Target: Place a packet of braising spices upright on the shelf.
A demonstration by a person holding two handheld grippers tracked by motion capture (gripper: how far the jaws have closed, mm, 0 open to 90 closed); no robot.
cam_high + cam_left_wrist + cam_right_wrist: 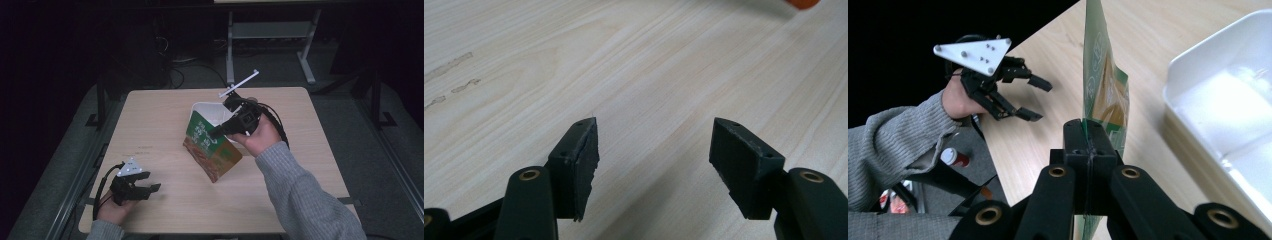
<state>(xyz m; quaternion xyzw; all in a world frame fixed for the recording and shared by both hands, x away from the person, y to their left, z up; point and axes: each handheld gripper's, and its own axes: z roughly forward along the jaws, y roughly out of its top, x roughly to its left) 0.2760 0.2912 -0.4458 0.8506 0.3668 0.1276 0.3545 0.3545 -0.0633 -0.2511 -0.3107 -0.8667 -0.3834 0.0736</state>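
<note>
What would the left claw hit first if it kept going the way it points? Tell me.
Probably the green snack bag: the open left claw points across the bare table toward it. Depth is unclear; it could slide past the bag's near edge.

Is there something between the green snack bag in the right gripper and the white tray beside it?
Nothing visible stands between them. The right gripper is shut on the edge of the green snack bag, which hangs tilted right next to the white tray. The open left gripper is far off at the table's near corner.
</note>
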